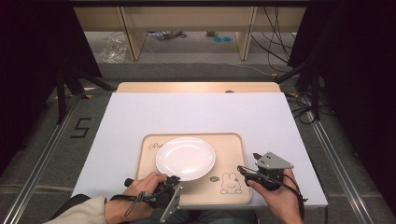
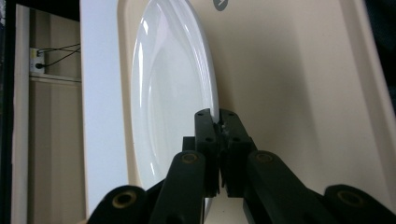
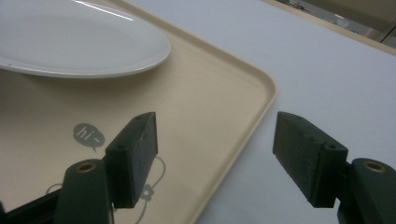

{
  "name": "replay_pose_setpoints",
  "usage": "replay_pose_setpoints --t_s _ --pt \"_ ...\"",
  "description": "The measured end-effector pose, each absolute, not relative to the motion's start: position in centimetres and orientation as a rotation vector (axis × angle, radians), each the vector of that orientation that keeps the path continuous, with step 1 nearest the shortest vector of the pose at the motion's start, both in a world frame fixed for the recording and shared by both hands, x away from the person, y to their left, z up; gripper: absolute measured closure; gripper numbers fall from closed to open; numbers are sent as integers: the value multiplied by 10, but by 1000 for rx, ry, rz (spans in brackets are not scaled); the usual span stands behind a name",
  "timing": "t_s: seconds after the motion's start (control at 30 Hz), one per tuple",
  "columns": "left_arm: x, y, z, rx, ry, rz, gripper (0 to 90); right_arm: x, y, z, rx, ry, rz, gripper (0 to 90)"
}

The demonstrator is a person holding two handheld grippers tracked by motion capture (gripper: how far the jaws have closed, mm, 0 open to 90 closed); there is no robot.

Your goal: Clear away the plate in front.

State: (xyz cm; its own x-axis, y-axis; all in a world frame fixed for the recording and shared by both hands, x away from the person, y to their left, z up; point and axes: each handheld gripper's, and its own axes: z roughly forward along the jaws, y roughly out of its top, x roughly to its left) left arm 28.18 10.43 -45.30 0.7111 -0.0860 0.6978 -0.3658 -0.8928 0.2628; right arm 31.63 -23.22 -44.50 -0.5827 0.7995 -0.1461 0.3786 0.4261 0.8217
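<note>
A white plate [image 1: 186,157] lies on a beige tray [image 1: 233,144] at the table's near middle. My left gripper [image 1: 175,181] is turned on its side at the plate's near rim. In the left gripper view its tips [image 2: 218,122] are shut on the plate [image 2: 173,93] at its edge, with the tray [image 2: 289,93] behind. My right gripper [image 1: 243,171] is held at the tray's right side. It stands open [image 3: 215,154], one finger [image 3: 133,156] over the tray [image 3: 210,93] and the other [image 3: 303,156] over the table, nothing between them. The plate [image 3: 79,42] lies farther off.
The tray rests on a white tabletop [image 1: 201,112] with bare surface to the left, right and far side. A rabbit drawing [image 1: 229,183] marks the tray's near right corner. Stand legs [image 1: 65,88], cables [image 1: 275,42] and a floor mark "5" [image 1: 80,127] surround the table.
</note>
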Motion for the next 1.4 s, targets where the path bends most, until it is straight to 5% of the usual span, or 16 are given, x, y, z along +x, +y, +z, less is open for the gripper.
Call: replay_pose_setpoints --t_s 0.33,0.73,0.9,1.1,1.4 --pt "294 107 -458 2547 -266 775 809 316 -232 -445 994 2163 1049 318" --pt "320 124 -450 2424 -83 542 328 317 -232 -446 999 2164 1047 316" --pt "329 134 -443 2335 45 489 214 317 -233 -446 1000 2165 1048 314" --pt "338 148 -438 2236 183 388 235 317 -233 -447 1002 2165 1053 311" --pt "346 164 -434 2139 263 486 196 316 -234 -446 1020 2153 1099 297"
